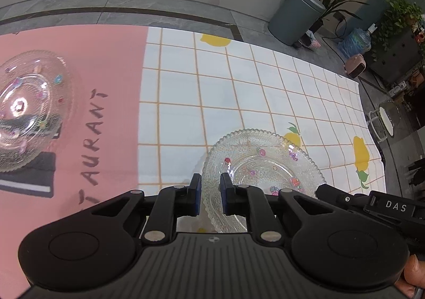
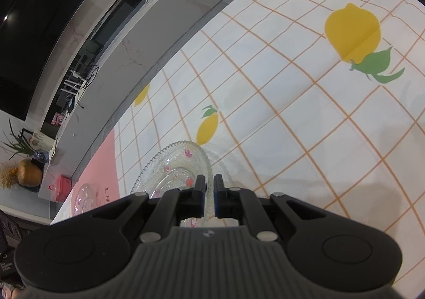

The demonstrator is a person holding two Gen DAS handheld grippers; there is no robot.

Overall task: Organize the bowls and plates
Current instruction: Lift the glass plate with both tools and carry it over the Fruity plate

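A clear glass plate (image 1: 261, 166) with a bumpy, beaded rim and little coloured fruit and flower pictures sits at the near part of a white tablecloth (image 1: 225, 91) with orange grid lines and yellow lemons. Both grippers have hold of this plate. The left gripper (image 1: 209, 194), black with blue pads, has its two fingers pinched on the plate's left edge, with the glass rim squeezed between the pads. In the right wrist view the same plate (image 2: 172, 166) shows near the left of the checked cloth (image 2: 292, 102), and the right gripper (image 2: 209, 196) has its fingers closed tight on the plate's right rim, with only a thin slice of glass in the gap. In the left wrist view the tip of the right gripper (image 1: 322, 190) pokes in at the plate's right side. Well off to the left, on a pink mat (image 1: 106, 59) with dark letters, a clear glass bowl (image 1: 29, 107) with coloured spots rests on a black block (image 1: 29, 174). Past the cloth is a grey floor, a grey round bin (image 1: 294, 17) and green leafy plants (image 1: 398, 17). A bit of the person's finger (image 1: 410, 272) shows at the bottom right.
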